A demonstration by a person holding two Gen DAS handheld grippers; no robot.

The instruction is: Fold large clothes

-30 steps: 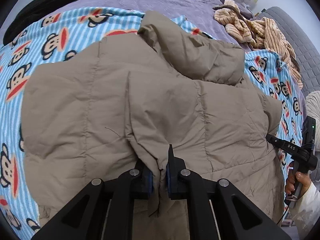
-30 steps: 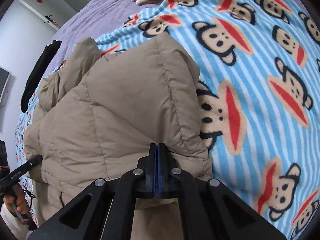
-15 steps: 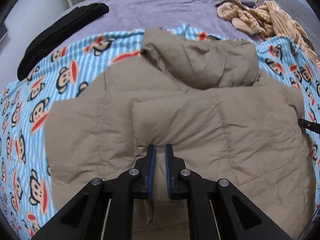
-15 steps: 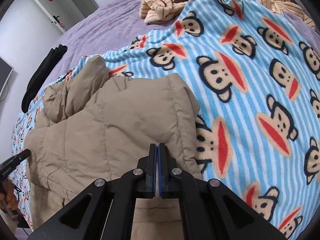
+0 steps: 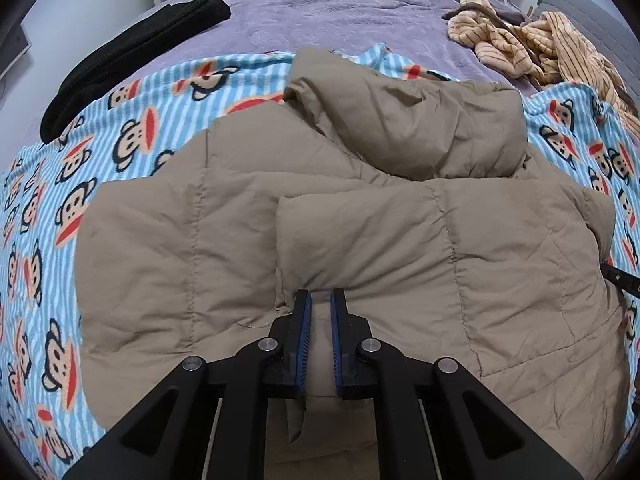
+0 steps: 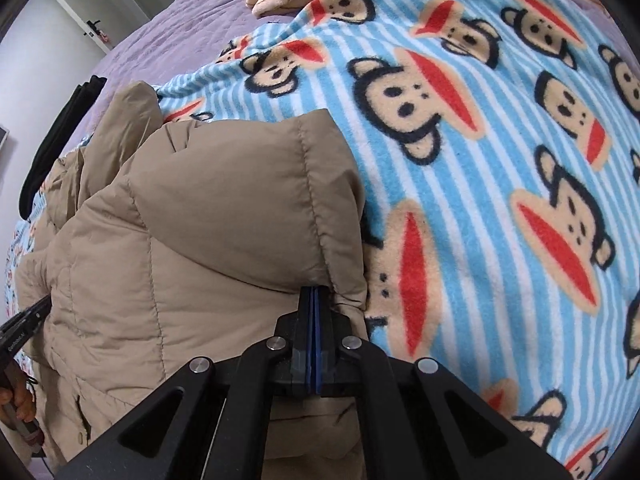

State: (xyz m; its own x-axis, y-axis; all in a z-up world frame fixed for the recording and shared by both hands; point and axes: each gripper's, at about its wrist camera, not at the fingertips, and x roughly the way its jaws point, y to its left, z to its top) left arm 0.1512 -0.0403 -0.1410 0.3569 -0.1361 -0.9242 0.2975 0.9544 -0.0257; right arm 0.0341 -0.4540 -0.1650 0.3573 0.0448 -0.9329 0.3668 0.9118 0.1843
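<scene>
On the monkey-print blanket (image 5: 132,140) (bed), left tongs (image 5: 319,304) and right tongs (image 6: 315,300) each pinch the tan puffer jacket (image 5: 360,248), jaws nearly closed.

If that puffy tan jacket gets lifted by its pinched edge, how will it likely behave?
The tan jacket will probably drape and sag, since its quilted panels already fold softly. It is likely light for its bulk, being puffy. The smooth shell may slip from the left tool.

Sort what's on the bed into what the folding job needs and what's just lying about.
In the job:
tan puffer jacket
left gripper
right gripper

Lying about:
monkey-print blanket
black garment
striped beige clothes
purple bedspread
</scene>
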